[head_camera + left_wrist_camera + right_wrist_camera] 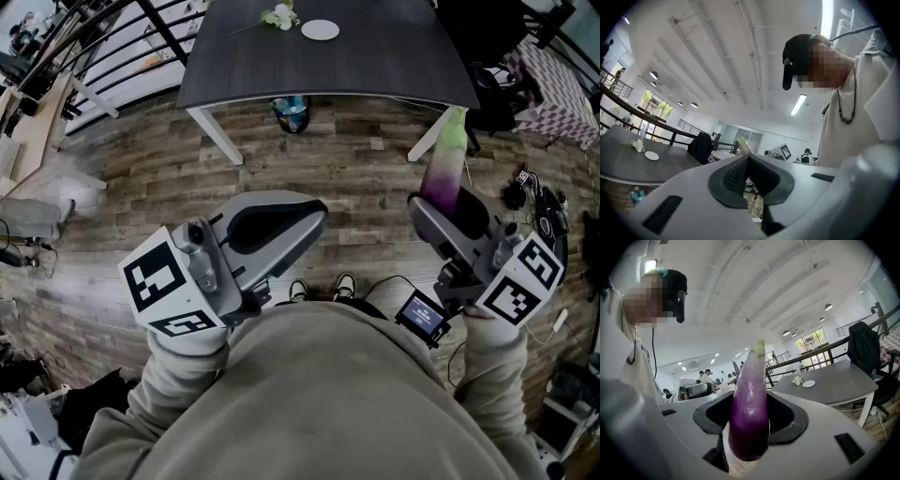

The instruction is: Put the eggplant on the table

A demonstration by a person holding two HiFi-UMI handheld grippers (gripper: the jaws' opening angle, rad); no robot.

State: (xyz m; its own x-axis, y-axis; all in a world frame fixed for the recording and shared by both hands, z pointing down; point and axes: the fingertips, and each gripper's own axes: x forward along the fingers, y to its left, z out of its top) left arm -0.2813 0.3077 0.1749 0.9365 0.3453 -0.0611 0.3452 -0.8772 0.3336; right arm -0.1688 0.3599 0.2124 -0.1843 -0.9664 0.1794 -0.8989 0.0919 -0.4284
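Observation:
The eggplant [446,169] is long and purple with a pale green tip, and it stands upright between the jaws of my right gripper [441,214], which is shut on its lower half. In the right gripper view the eggplant [749,404] fills the middle, with the dark pads [787,416] pressed against its sides. My left gripper [291,217] is held level beside it, shut and holding nothing; its pads [736,176] meet at the tip. The dark table [375,56] lies ahead across the wooden floor, apart from both grippers.
A white plate [321,30] and a small bunch of flowers [279,17] lie at the table's far side. A bag [291,112] sits under the table. A chair with a dark jacket [862,343] stands at its right end. Railings [122,47] run along the left, and cables [539,202] lie on the right.

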